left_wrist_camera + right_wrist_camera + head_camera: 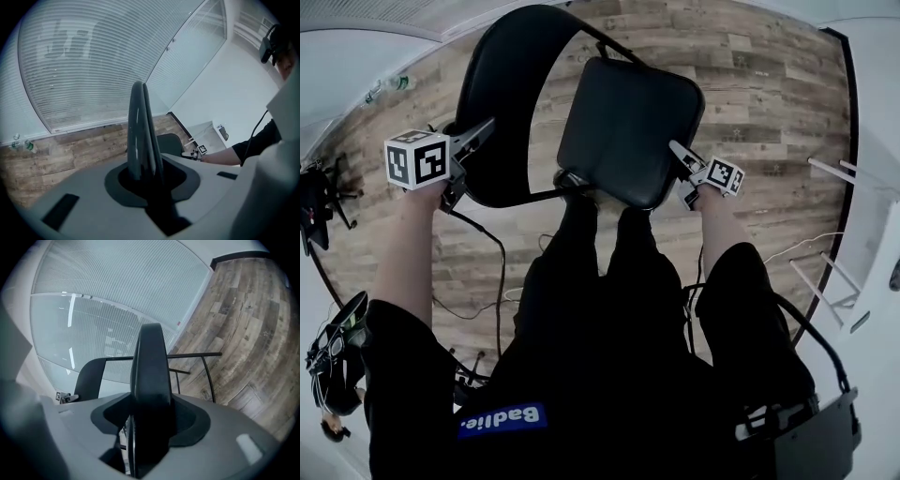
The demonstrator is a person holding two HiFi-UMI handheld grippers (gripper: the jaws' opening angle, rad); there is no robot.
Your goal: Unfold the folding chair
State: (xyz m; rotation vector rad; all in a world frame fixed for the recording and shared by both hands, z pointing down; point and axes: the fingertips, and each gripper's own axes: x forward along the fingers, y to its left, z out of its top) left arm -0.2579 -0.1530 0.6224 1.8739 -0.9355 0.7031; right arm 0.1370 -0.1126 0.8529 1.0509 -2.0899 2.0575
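We look down on the chair (525, 112), which stands on the wood floor (750, 94) just ahead of our legs (609, 272), with its black backrest (502, 84) to the left and its black seat (628, 127) to the right, seen almost flat from above. The left gripper (483, 131) sits at the backrest's left edge. Its jaws are drawn nearly together there and appear to clamp that edge (its own view shows only a narrow dark fin between them, so we cannot tell how deep the hold goes). The right gripper (682, 171) is at the seat's right edge. Its jaws stand apart, one tip lying over the seat's top and the other below its edge, and we cannot tell whether either pad presses on the seat. From the left gripper view the seat and the right gripper show low and to the right. From the right gripper view the backrest and thin black frame rods (197, 355) stand against the blinds (122, 301). A cable (499, 272) trails over the floor by our left leg.
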